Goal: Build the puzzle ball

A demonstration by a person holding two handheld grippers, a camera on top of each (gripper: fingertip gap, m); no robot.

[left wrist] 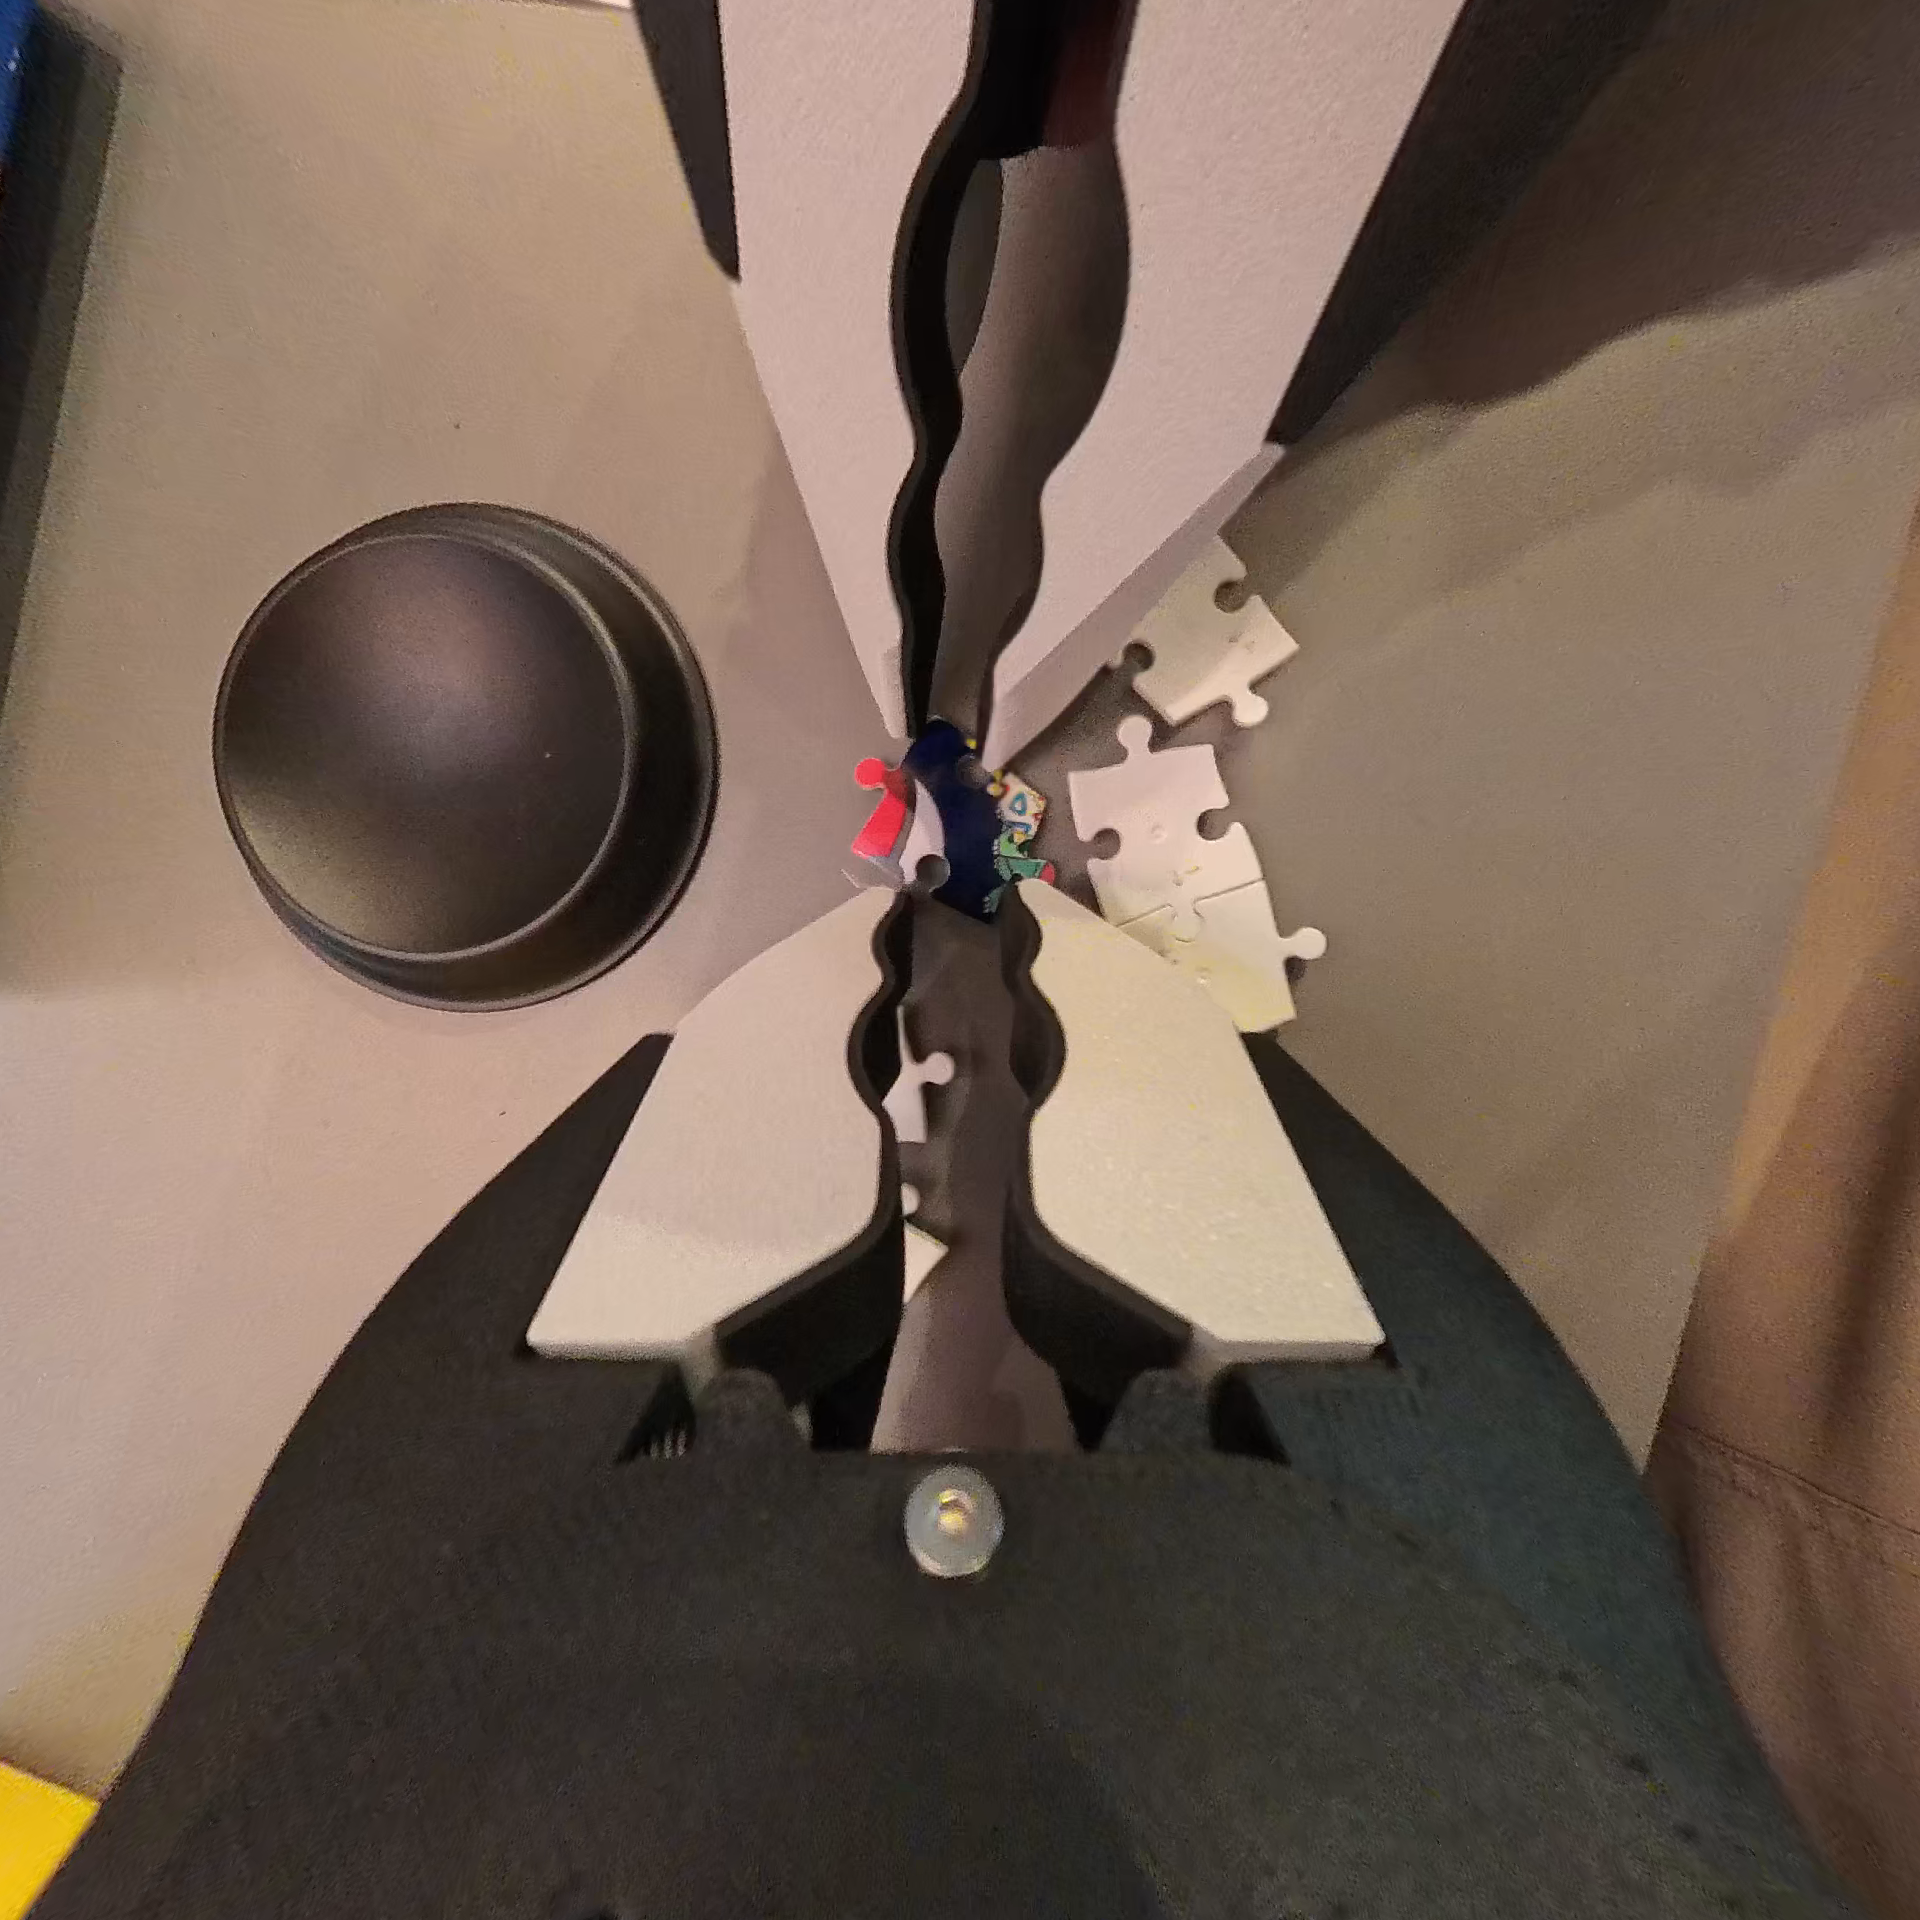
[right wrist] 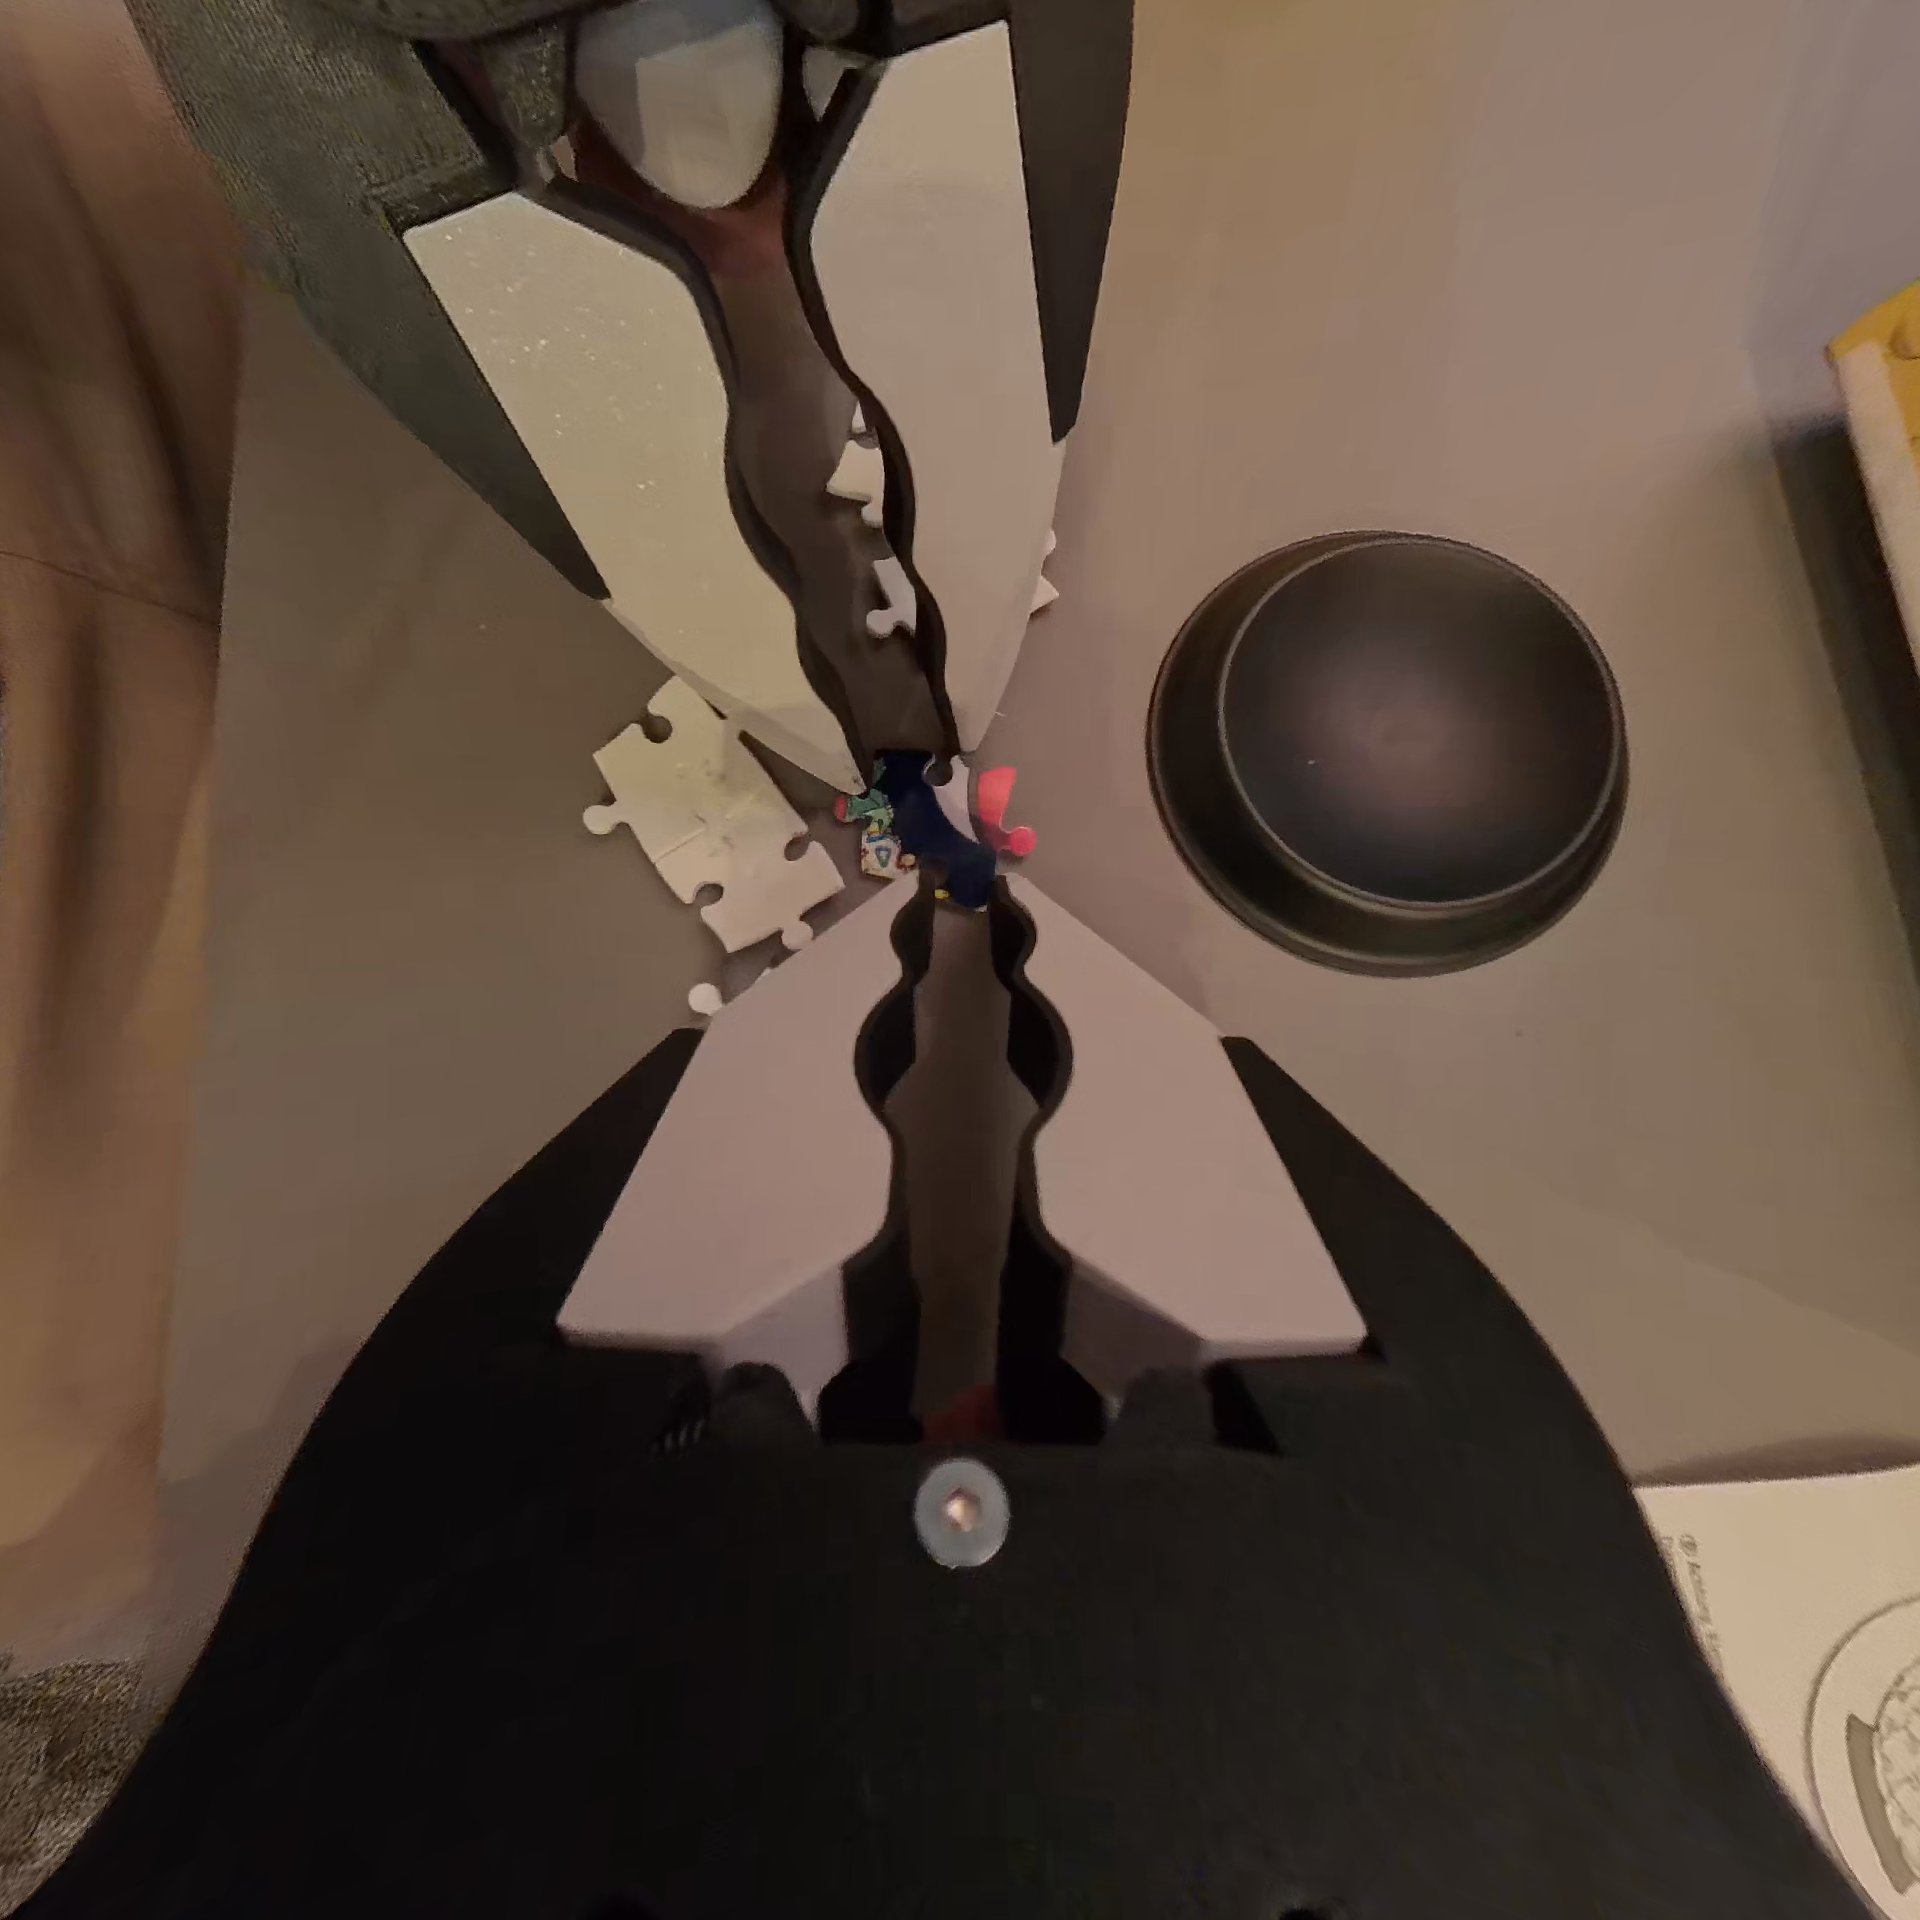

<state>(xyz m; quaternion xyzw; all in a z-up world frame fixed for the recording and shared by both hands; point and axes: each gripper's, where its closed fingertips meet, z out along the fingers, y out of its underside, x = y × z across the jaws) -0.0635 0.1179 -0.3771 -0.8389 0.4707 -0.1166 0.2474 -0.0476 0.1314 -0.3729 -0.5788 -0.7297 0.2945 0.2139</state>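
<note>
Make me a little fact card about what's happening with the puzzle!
left gripper: shut on coloured puzzle pieces
right gripper: shut on the same pieces, tip to tip with the left
white pieces: face down on the grey table, some joined
black bowl: upside down on the table, untouched
paper sheet: at the table edge
</note>
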